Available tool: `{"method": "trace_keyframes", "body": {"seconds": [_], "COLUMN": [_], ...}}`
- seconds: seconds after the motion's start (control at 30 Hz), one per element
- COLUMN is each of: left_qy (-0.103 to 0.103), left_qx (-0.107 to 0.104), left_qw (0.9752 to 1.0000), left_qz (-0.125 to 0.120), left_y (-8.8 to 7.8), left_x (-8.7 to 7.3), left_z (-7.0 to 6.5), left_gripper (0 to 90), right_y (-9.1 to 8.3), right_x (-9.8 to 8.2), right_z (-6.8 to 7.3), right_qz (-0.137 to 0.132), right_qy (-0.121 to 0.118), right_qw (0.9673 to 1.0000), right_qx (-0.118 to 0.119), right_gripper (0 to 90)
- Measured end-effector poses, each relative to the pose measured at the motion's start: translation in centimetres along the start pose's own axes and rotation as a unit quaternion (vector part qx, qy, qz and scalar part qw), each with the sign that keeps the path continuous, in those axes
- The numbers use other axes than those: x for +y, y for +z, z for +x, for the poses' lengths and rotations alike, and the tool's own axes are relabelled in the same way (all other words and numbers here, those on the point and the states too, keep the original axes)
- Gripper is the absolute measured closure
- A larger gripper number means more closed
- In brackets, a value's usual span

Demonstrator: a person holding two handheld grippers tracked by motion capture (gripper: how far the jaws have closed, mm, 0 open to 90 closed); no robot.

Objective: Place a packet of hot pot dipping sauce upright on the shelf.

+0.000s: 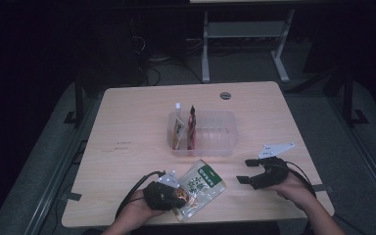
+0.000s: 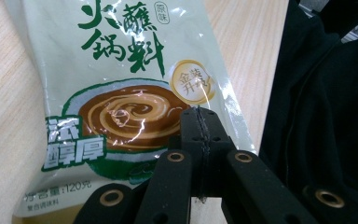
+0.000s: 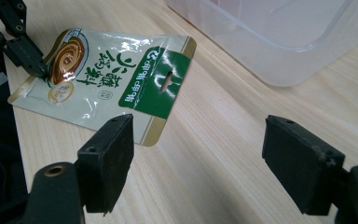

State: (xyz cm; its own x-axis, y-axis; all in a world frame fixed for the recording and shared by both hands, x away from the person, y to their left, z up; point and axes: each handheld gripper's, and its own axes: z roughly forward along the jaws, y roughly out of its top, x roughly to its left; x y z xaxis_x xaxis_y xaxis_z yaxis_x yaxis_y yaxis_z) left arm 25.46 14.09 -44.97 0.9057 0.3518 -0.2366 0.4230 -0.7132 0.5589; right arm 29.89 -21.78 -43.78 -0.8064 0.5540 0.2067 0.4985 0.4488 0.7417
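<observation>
Nearest the person, the left tongs (image 1: 182,196) are pressed together on the lower edge of a green-and-white sauce pouch (image 1: 199,188). In the left gripper view the black pads (image 2: 199,135) meet over the foil just beside the printed bowl of brown sauce. The pouch lies flat on the desk (image 1: 127,127), close to its near edge, with the green header end turned toward the bin. Pinching a thin sealed edge rather than the filled middle looks like the surest way to lift a slack packet without crushing it.

To the right, the right tongs (image 1: 245,170) are spread wide and hold nothing. They hover low over bare wood with the pouch's header off to one side in the right gripper view. That hand seems to be waiting, perhaps to steady the packet.

Farther off, at the middle of the desk, stands a clear plastic bin (image 1: 225,132). Two packets already stand upright at its left end, a pale one (image 1: 178,128) and a reddish one (image 1: 191,128). The rest of the bin is free, so the pouch probably goes in next to them, on edge.
</observation>
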Motion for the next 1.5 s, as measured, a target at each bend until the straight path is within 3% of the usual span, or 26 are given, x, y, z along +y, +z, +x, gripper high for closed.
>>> {"method": "trace_keyframes", "body": {"seconds": [0.1, 0.4, 0.57, 0.7, 0.73, 0.83, 0.87, 0.9, 0.93, 0.97, 1.03, 1.2, 1.37, 1.5], "left_qy": [-0.002, -0.023, -0.027, -0.014, 0.004, 0.011, 0.038, 0.038, 0.043, 0.047, 0.053, 0.07, 0.077, 0.074], "left_qx": [0.011, 0.058, 0.061, 0.062, 0.062, 0.06, 0.064, 0.064, 0.064, 0.056, 0.045, 0.048, 0.057, 0.055], "left_qw": [0.9999, 0.9981, 0.9977, 0.9975, 0.9973, 0.9968, 0.996, 0.996, 0.9957, 0.9962, 0.9969, 0.9963, 0.9953, 0.9957], "left_qz": [0.009, 0.006, 0.004, -0.03, -0.039, -0.052, -0.049, -0.049, -0.05, -0.046, -0.035, -0.01, 0.012, 0.01], "left_y": [0.0, -0.9, -1.2, -2.1, -2.7, -2.9, -3.0, -3.0, -2.9, -2.7, -2.2, -0.2, 0.7, 1.0], "left_x": [-0.1, -0.6, -0.7, 0.1, 0.5, 1.0, 1.6, 1.6, 1.8, 2.0, 2.4, 2.5, 2.2, 2.0], "left_z": [0.3, 1.9, 2.3, 2.2, 2.6, 2.9, 3.4, 3.4, 3.6, 3.8, 4.2, 4.5, 4.4, 4.4], "left_gripper": [89.8, 89.9, 89.9, 89.8, 84.4, 72.2, 66.8, 60.9, 60.9, 45.1, 31.9, 20.3, 20.3, 21.0], "right_y": [0.0, 0.1, 0.1, 0.1, 0.1, 0.2, 0.2, 0.2, 0.2, 0.2, 0.2, 0.1, 0.1, 0.2], "right_x": [0.0, 0.0, 0.0, 0.0, 0.0, 0.0, 0.0, 0.0, 0.0, 0.0, 0.0, -0.1, -0.1, 0.0], "right_z": [0.0, 0.0, 0.0, 0.0, 0.0, 0.0, 0.0, 0.0, 0.0, 0.0, 0.0, -0.2, -0.2, -0.1], "right_qz": [0.001, 0.002, 0.002, 0.001, 0.0, 0.0, 0.0, 0.0, 0.0, 0.001, 0.002, 0.001, 0.002, 0.004], "right_qy": [0.0, -0.001, 0.001, 0.002, 0.006, 0.009, 0.009, 0.009, 0.008, 0.008, 0.009, 0.007, 0.006, 0.007], "right_qw": [1.0, 1.0, 1.0, 1.0, 1.0, 0.9999, 0.9999, 0.9999, 1.0, 1.0, 0.9999, 1.0, 1.0, 0.9999], "right_qx": [0.001, 0.004, 0.004, 0.005, 0.004, 0.005, 0.005, 0.005, 0.005, 0.005, 0.006, 0.007, 0.007, 0.008], "right_gripper": [24.4, 24.4, 24.0, 23.5, 23.4, 23.4, 23.4, 23.4, 23.3, 23.3, 23.4, 23.2, 23.0, 22.9]}}
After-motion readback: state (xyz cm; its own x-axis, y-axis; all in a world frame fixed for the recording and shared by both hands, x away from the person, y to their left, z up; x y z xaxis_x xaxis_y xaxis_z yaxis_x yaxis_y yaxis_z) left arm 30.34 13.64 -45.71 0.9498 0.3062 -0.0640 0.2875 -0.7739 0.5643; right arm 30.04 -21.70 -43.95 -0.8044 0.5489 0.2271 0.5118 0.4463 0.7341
